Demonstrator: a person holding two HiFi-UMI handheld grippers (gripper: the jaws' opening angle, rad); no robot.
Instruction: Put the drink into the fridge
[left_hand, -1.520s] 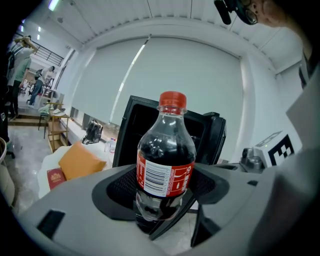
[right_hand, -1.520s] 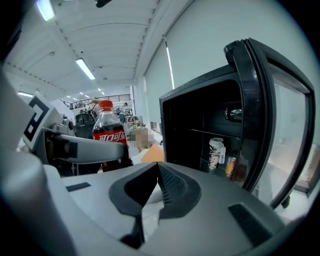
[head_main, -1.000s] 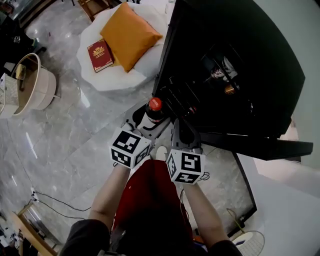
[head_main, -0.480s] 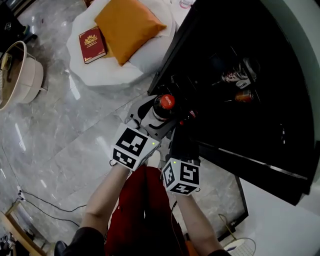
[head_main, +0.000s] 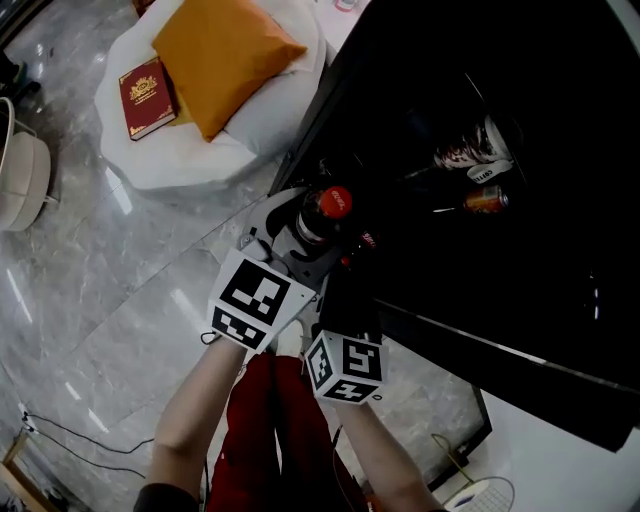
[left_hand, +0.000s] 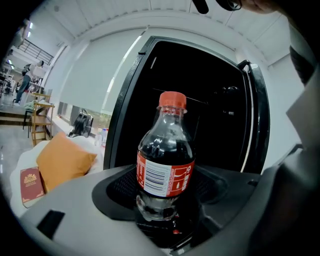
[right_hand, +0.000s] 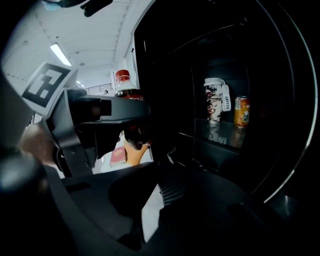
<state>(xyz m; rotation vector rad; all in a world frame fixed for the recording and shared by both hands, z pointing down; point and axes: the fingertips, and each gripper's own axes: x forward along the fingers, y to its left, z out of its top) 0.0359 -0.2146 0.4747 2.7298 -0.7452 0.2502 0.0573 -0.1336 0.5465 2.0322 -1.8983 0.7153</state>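
Observation:
A cola bottle (head_main: 322, 212) with a red cap and red label stands upright between my left gripper's (head_main: 300, 240) jaws, which are shut on its lower body. In the left gripper view the bottle (left_hand: 166, 165) fills the middle, with the open black fridge (left_hand: 200, 100) right behind it. My right gripper (head_main: 350, 288) is just right of the left one, low against the fridge's (head_main: 520, 90) dark front. Its jaws (right_hand: 160, 186) are close together with nothing between them. From there the bottle's cap (right_hand: 123, 76) shows above the left gripper.
Inside the fridge, a white patterned cup (right_hand: 215, 100) and an orange can (right_hand: 242, 112) stand on a shelf. To the left, a white pouffe (head_main: 190, 160) carries an orange cushion (head_main: 220, 55) and a red book (head_main: 145, 95). A cable (head_main: 60, 430) lies on the marble floor.
Both grippers, with the bottle still held, have come closer to the fridge's open front. The pouffe and cushion have slid up and left in the head view.

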